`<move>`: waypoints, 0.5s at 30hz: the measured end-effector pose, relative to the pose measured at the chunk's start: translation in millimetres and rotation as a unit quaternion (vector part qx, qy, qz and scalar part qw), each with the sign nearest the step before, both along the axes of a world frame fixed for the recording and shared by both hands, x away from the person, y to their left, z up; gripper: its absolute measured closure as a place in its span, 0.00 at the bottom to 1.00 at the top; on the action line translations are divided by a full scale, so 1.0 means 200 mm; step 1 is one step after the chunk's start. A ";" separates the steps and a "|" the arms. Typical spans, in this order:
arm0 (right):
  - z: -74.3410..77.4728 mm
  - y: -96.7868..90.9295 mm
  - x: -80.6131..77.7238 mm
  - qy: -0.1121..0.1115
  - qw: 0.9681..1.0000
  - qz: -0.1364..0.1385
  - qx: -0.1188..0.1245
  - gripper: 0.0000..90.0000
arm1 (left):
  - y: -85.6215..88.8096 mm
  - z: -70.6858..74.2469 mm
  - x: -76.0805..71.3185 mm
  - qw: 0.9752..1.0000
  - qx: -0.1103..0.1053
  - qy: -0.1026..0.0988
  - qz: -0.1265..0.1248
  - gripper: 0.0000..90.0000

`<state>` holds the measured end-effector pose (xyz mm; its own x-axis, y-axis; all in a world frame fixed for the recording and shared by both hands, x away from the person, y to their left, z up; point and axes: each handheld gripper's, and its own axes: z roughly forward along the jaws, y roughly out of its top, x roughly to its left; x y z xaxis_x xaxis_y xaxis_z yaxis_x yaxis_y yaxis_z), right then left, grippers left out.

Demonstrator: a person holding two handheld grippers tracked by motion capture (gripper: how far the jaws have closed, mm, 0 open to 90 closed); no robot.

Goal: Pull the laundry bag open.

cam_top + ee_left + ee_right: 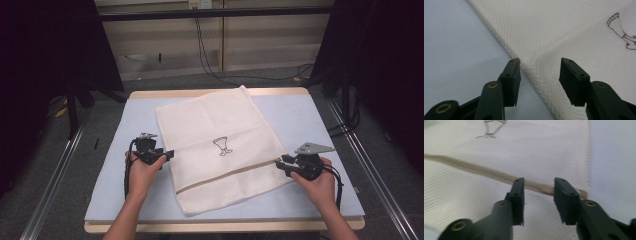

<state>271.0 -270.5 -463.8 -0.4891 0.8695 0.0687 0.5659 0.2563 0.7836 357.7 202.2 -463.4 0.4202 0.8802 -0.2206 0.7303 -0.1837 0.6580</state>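
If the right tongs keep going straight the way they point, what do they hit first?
Most likely the beige zipper strip near the edge of the white mesh laundry bag; the open right tongs straddle it, though depth is unclear.

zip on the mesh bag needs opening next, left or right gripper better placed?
Right, probably. The right gripper hangs open straddling the beige zipper near its end at the bag's edge. The left gripper, also open, sits at the opposite edge of the mesh bag, on plain mesh.

A lab-like recording bay — black curtains (40, 60), metal floor rails (55, 170), cables (210, 55) along the wall.
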 end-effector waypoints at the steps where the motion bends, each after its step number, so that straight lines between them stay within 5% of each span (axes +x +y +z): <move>1: -0.02 -0.02 0.01 0.000 1.000 -0.012 -0.002 0.64 | 0.00 0.00 -0.01 1.000 0.002 0.002 -0.003 0.58; 4: -0.07 -0.07 0.05 -0.003 0.998 -0.042 -0.035 0.59 | -0.01 -0.01 -0.06 1.000 -0.001 0.010 -0.012 0.56; 9: -0.11 -0.10 0.08 0.020 0.998 -0.049 -0.032 0.61 | -0.04 -0.05 -0.08 1.000 0.007 0.021 -0.016 0.53; 12: -0.11 -0.09 0.07 0.026 0.998 -0.050 -0.021 0.75 | -0.07 -0.04 -0.08 0.999 0.004 0.023 -0.022 0.59; 13: -0.10 -0.09 0.06 0.027 0.998 -0.050 -0.021 0.79 | -0.07 -0.04 -0.08 0.999 0.023 0.018 -0.030 0.60; 15: -0.10 -0.10 0.06 0.031 0.998 -0.054 -0.021 0.82 | -0.08 -0.04 -0.08 0.999 0.029 0.014 -0.031 0.69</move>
